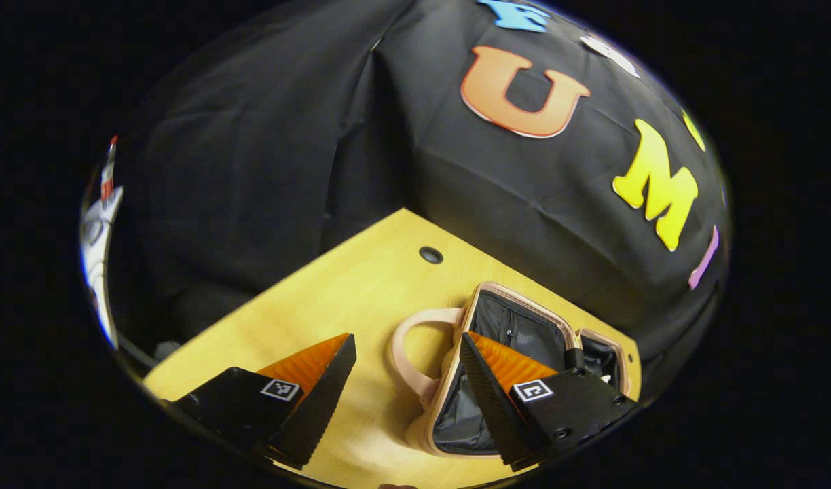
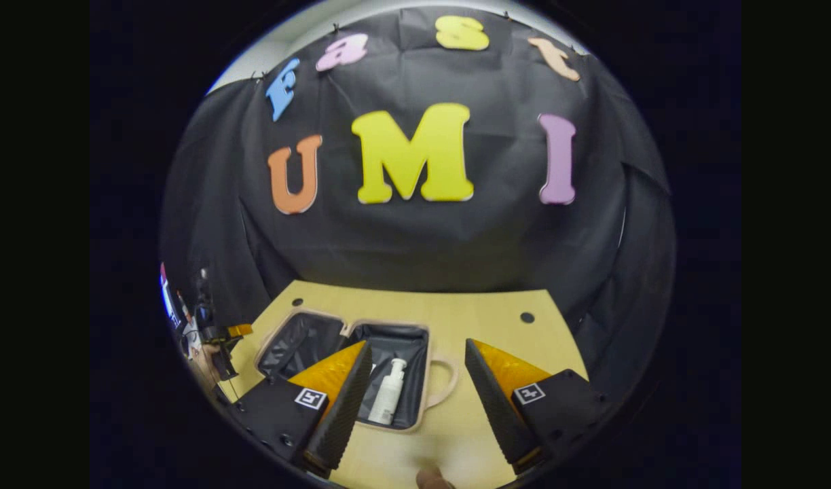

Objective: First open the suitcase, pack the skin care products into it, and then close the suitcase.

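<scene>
The pink suitcase (image 2: 305, 341) lies open on the yellow table, both black-lined halves facing up. A white pump bottle (image 2: 388, 397) lies in the half that carries the handle (image 2: 448, 380). My right gripper (image 2: 417, 343) hangs open above the table's near side, with the handle and that half's edge seen between its fingers. In the left gripper view the suitcase (image 1: 434, 407) sits low and right, its handle (image 1: 410, 346) between the fingers of my open left gripper (image 1: 407, 336). That gripper holds nothing. The left gripper (image 2: 220, 337) also appears beyond the suitcase's far-left corner, held by a hand (image 2: 201, 367).
The table (image 1: 334, 292) has a round cable hole (image 1: 430, 255) near its back edge, and its left edge drops away close by. Another hole (image 2: 527, 317) shows at the back right in the right gripper view. Black cloth walls stand close behind the table.
</scene>
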The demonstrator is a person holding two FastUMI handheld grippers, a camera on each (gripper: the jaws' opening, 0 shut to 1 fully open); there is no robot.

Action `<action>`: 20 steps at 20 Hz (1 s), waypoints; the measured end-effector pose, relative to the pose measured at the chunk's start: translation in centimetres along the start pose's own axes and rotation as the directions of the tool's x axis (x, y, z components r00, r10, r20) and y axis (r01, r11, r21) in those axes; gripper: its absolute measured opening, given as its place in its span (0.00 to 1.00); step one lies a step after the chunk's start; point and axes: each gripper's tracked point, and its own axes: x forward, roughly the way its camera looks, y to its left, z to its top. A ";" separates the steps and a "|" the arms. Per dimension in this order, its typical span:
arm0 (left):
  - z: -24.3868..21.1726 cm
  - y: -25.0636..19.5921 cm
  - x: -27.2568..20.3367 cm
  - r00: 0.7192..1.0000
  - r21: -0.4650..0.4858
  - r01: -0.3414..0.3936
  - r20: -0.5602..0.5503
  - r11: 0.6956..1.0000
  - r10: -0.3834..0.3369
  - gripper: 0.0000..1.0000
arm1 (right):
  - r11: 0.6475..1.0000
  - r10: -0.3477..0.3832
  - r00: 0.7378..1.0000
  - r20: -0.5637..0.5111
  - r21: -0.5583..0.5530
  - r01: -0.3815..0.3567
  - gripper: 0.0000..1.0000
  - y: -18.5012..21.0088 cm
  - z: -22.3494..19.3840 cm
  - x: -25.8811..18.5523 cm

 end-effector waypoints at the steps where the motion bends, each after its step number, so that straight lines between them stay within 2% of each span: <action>1: -0.8 0.6 0.7 0.999 -0.042 -0.003 -0.038 0.999 0.002 0.97 | 0.999 -0.033 0.999 0.036 -0.015 0.034 0.81 -1.3 0.7 -1.6; 3: -2.1 1.1 2.4 0.997 -0.100 -0.013 -0.075 0.995 0.006 0.96 | 0.994 -0.110 0.988 0.110 -0.016 0.112 0.81 -3.5 2.7 -5.0; 6: -2.3 0.5 3.9 0.994 -0.220 0.033 -0.096 0.975 -0.055 0.88 | 0.988 -0.137 0.976 0.169 -0.047 0.147 0.81 -4.9 3.8 -8.3; 7: -2.7 0.3 4.4 0.992 -0.256 0.046 -0.104 0.966 -0.075 0.67 | 0.985 -0.143 0.974 0.175 -0.067 0.157 0.81 -5.3 3.7 -8.8; 8: -3.2 0.1 4.8 0.989 -0.287 0.054 -0.117 0.957 -0.091 0.74 | 0.983 -0.153 0.973 0.173 -0.074 0.168 0.76 -5.7 3.4 -9.1; 9: -3.7 -0.1 5.1 0.985 -0.301 0.054 -0.140 0.952 -0.100 0.64 | 0.981 -0.166 0.972 0.167 -0.068 0.179 0.77 -6.2 3.2 -9.5; 10: -4.0 -0.1 5.3 0.983 -0.306 0.051 -0.151 0.951 -0.101 0.59 | 0.981 -0.177 0.971 0.164 -0.055 0.188 0.80 -6.7 3.2 -9.9; 11: -3.8 -0.2 5.7 0.984 -0.311 0.055 -0.146 0.949 -0.105 0.48 | 0.979 -0.192 0.967 0.166 -0.041 0.202 0.77 -7.3 3.3 -10.2; 12: -3.5 0.1 5.9 0.986 -0.316 0.039 -0.140 0.948 -0.087 0.55 | 0.976 -0.210 0.963 0.168 -0.029 0.218 0.77 -8.1 3.3 -10.5; 13: -3.4 0.5 6.0 0.989 -0.332 0.024 -0.128 0.943 -0.070 0.24 | 0.973 -0.224 0.960 0.168 -0.012 0.229 0.78 -8.8 3.1 -10.8; 15: -3.1 0.3 5.6 0.988 -0.368 0.031 -0.129 0.929 -0.084 0.13 | 0.969 -0.247 0.956 0.161 0.021 0.246 0.78 -9.9 2.5 -11.3; 17: -3.0 -0.3 5.2 0.985 -0.344 0.047 -0.141 0.938 -0.100 0.08 | 0.964 -0.264 0.951 0.162 0.039 0.262 0.78 -10.8 2.1 -11.6; 20: -1.7 -0.8 4.0 0.990 -0.270 0.050 -0.113 0.962 -0.083 0.05 | 0.959 -0.284 0.944 0.170 0.038 0.282 0.78 -12.3 1.9 -12.1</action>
